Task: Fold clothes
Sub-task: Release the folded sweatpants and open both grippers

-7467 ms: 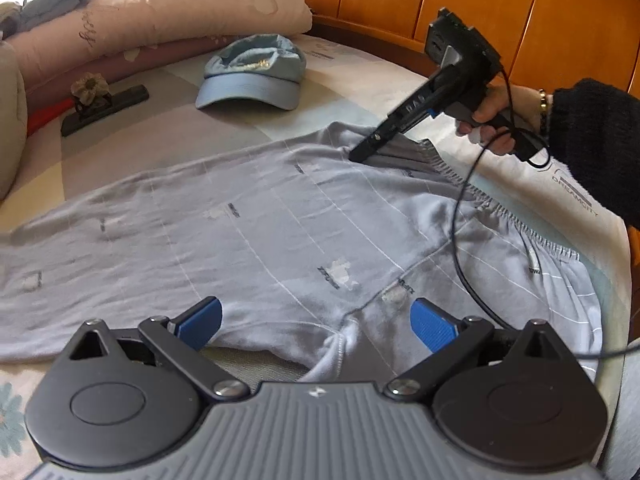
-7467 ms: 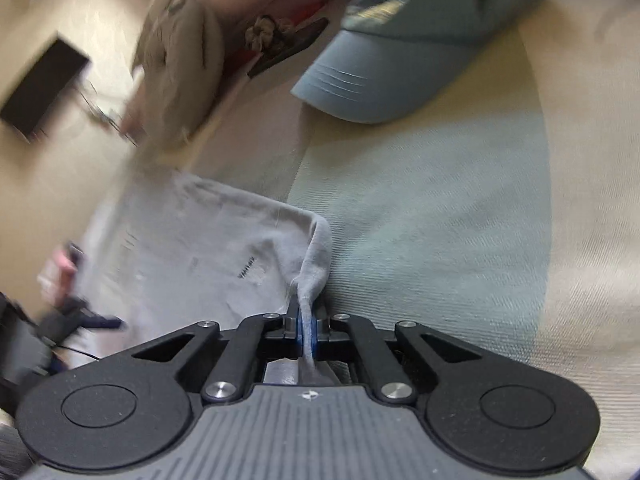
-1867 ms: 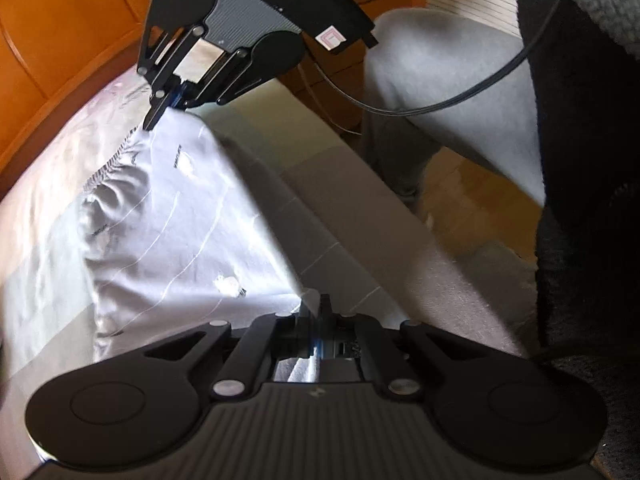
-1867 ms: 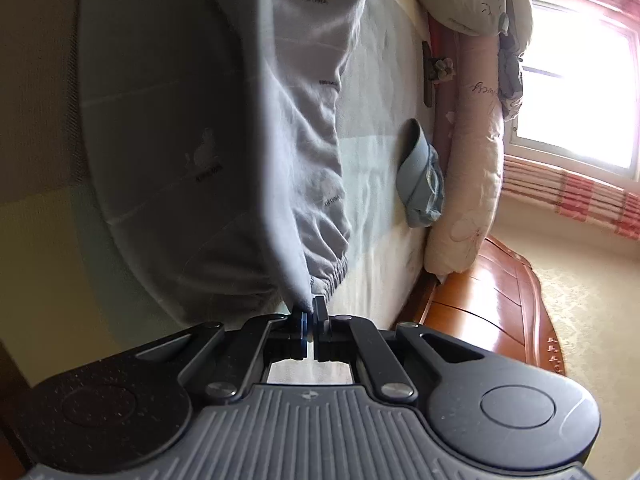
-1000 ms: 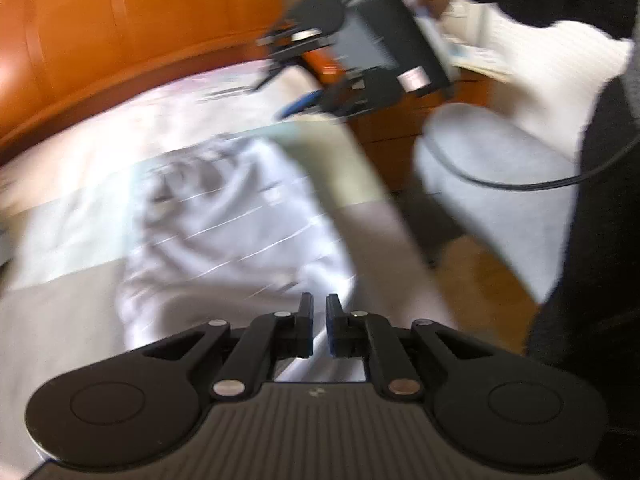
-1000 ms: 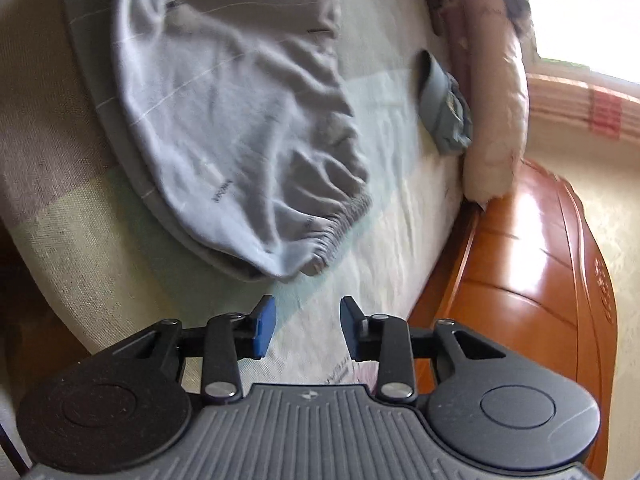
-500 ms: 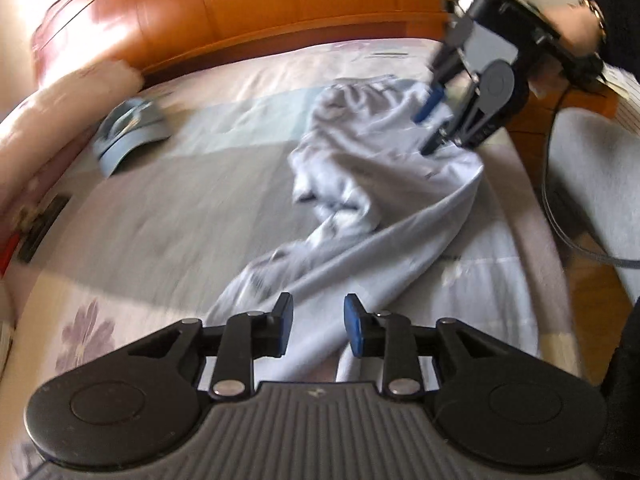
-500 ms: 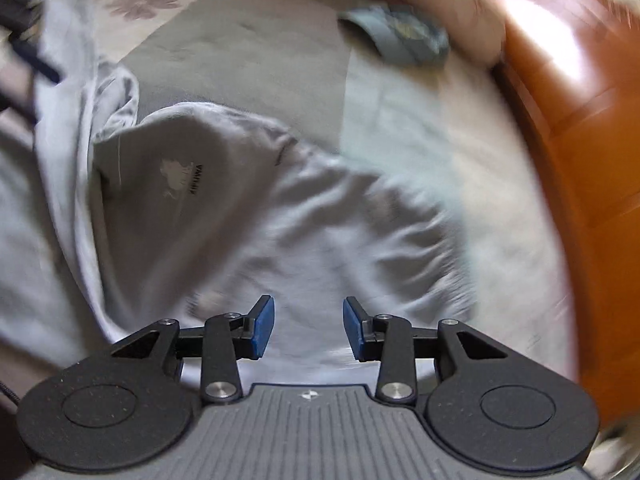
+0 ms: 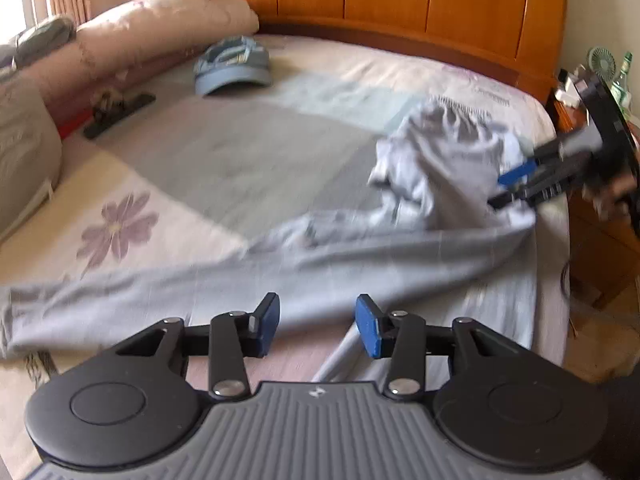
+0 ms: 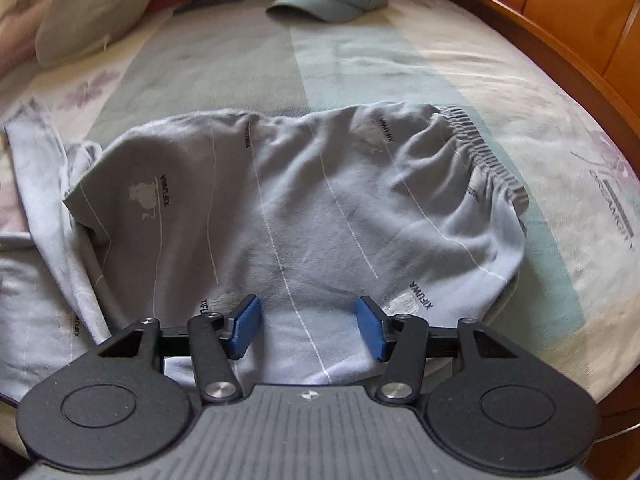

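Observation:
Light grey printed trousers (image 9: 304,272) lie across the bed, one leg stretched to the left and the waist part bunched at the right. In the right wrist view the waist part (image 10: 304,200) is folded over, its elastic band at the upper right. My left gripper (image 9: 316,326) is open just above the stretched leg, holding nothing. My right gripper (image 10: 306,330) is open over the folded waist part, also holding nothing. It shows in the left wrist view as the right gripper (image 9: 508,188) at the right edge of the trousers, in a person's hand.
A blue cap (image 9: 234,66) lies far back on the bed. A rolled pink quilt (image 9: 160,36) and pillows line the left side, with a black object (image 9: 118,110) beside them. A wooden headboard (image 9: 400,0) runs behind. A nightstand (image 9: 600,248) stands past the bed's right edge.
Both grippers let go of the trousers about a second ago and have opened wider since. Both views have swung back over the bed, where the trousers now lie folded over.

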Action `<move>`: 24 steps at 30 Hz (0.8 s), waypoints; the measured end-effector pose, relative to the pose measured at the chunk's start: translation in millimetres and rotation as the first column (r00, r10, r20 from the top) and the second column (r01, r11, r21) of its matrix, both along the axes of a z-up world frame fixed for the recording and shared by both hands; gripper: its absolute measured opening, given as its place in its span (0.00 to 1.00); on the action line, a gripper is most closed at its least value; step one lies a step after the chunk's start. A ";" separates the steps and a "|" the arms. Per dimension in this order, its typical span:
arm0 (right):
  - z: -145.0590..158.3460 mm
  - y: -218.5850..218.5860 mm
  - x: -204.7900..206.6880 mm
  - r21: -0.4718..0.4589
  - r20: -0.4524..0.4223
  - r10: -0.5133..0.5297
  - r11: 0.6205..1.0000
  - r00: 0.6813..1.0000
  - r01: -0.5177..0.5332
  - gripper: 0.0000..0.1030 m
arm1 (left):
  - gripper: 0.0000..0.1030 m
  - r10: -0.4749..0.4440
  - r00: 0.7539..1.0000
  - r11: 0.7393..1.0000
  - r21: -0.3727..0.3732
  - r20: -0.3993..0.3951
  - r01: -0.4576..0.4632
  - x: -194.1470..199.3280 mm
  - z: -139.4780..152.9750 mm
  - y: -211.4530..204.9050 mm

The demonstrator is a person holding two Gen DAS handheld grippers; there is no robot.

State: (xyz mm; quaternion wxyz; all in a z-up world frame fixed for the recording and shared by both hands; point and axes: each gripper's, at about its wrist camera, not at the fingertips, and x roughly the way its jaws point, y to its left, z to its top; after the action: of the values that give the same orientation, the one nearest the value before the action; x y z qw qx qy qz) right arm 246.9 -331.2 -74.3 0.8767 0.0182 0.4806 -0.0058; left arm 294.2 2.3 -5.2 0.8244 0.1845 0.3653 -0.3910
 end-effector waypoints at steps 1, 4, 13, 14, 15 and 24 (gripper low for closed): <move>-0.9 -2.8 -3.8 0.016 0.021 -0.003 1.000 1.000 0.003 0.60 | 0.44 -0.017 1.000 1.000 0.002 0.018 0.017 -2.5 3.0 -11.3; -1.4 -7.7 -15.5 0.044 0.068 0.004 0.999 0.998 -0.007 0.62 | 0.45 -0.068 0.995 0.998 0.014 0.071 0.067 -11.3 10.2 -46.3; 0.4 -38.5 -46.2 0.160 0.123 0.083 0.982 0.989 -0.103 0.62 | 0.45 -0.128 0.990 0.992 0.031 0.055 0.126 -37.9 2.5 -138.0; 2.0 -42.3 -48.4 0.175 0.121 0.096 0.978 0.988 -0.116 0.62 | 0.45 -0.133 0.990 0.991 0.032 0.051 0.132 -40.8 1.3 -148.0; 4.2 -46.9 -50.5 0.187 0.123 0.098 0.975 0.988 -0.120 0.62 | 0.45 -0.139 0.989 0.990 0.033 0.046 0.137 -43.5 -0.1 -157.6; 25.8 -108.8 -43.9 0.246 0.258 -0.083 0.969 0.963 0.017 0.57 | 0.44 -0.104 0.990 0.986 0.120 -0.094 0.115 -54.9 -41.0 -183.4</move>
State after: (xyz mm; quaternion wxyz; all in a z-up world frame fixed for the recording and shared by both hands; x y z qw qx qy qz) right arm 203.0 -440.0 -48.6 0.9241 0.1375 0.3550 0.0329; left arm 239.4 -181.2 -46.2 0.7719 0.2384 0.4140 -0.4195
